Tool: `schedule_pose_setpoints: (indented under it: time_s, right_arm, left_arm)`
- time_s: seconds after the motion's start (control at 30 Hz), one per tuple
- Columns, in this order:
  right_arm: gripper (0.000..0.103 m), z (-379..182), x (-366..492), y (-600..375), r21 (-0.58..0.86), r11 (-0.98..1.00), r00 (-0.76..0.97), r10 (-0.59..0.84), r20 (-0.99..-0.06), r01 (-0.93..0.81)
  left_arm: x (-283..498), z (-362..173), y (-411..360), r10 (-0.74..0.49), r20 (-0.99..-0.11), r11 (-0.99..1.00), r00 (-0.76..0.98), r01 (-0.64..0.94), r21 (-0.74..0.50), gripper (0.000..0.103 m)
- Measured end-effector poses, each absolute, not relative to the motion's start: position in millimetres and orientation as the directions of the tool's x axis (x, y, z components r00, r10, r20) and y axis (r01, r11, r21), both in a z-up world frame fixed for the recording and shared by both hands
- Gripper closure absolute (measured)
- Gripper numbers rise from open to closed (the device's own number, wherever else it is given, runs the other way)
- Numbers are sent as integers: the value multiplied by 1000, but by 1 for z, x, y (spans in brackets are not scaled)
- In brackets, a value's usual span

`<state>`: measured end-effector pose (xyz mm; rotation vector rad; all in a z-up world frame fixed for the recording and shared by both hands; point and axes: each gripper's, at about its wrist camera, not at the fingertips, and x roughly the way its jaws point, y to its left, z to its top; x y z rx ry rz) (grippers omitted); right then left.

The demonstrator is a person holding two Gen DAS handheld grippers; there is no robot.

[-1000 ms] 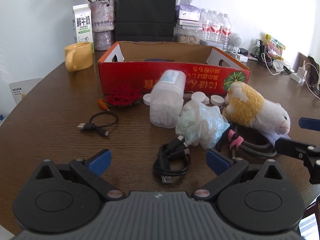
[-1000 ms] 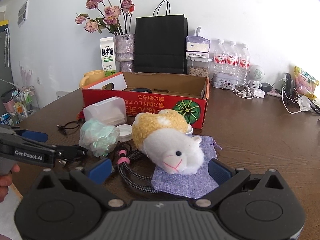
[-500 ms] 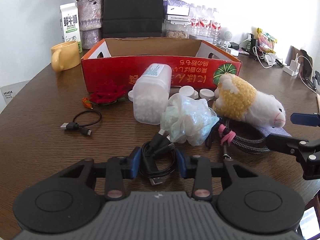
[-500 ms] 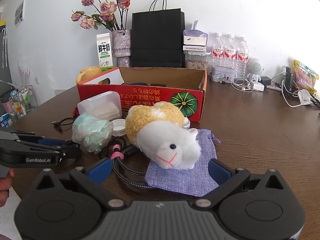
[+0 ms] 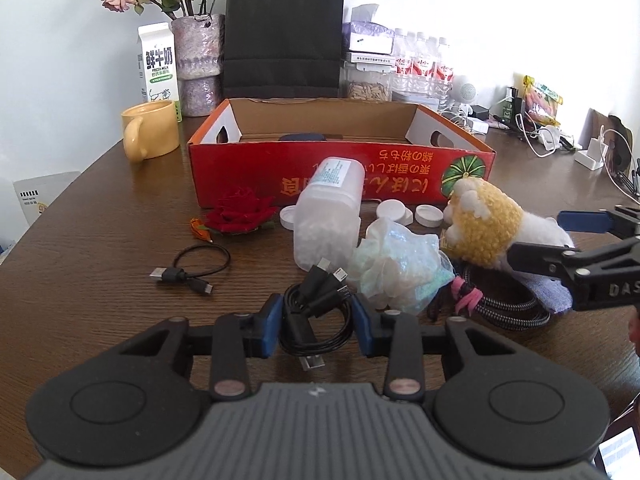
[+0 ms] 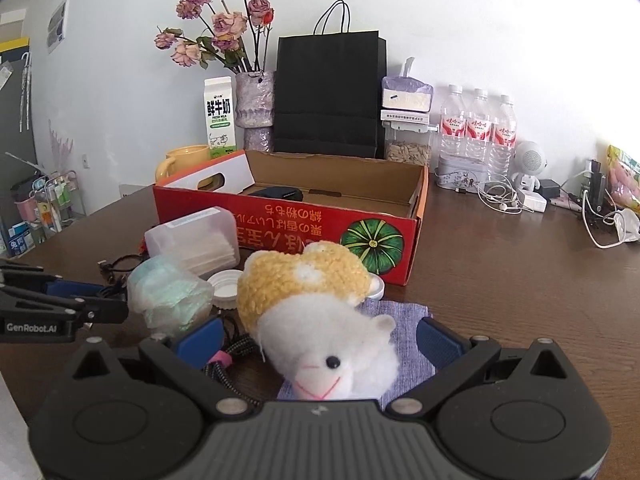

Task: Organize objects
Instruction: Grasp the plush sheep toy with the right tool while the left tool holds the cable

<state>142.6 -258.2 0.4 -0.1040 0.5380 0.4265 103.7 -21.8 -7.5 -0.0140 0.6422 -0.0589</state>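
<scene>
Blue pads of your left gripper (image 5: 315,326) were pressed against either side of a coiled black cable (image 5: 316,312), jaws drawn in to a narrow gap with the bundle pinched between them on the brown table (image 5: 100,280). You had it across the middle of the coil, which I judge the right spot: a loose, light, floppy bundle like that would likely sag and trail its plugs if taken by one end. Its connectors pointed away from you towards a crumpled translucent bag (image 5: 396,264) just beside it. Your right gripper (image 6: 320,340) stood wide open, one pad on each side of a plush toy (image 6: 316,312), not yet pressing it. That toy looked soft, light and squashy, white-faced with a yellow woolly back, lying on a purple cloth pouch (image 6: 404,316); its body would suit a grip better than its head. Beyond both sat the open red cardboard box (image 5: 340,184), near the clutter.
</scene>
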Motion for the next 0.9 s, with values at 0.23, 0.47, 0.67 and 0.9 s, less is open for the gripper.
schedule_pose_setpoints:
  time_s: [0.23,0.47,0.67,0.9]
  right_arm:
    - [1,-12,173,-256,71,873,694,430,-577,-483]
    - [38,-11,165,-252,66,861,685,446,-576,-504]
    - [52,-1,143,-248,6,871,736,420,-532,-492]
    - [53,11,117,-248,-6,894,798,397,-453,-448]
  left_arm:
    - [105,-6,-19,-58,-596,998,801,48,-33,66]
    - [106,-6,-17,-60,-598,998,799,49,-34,66]
    - [104,-5,-15,-57,-591,998,805,43,-38,66]
    - [102,-1,-14,-57,-577,998,815,38,-44,66]
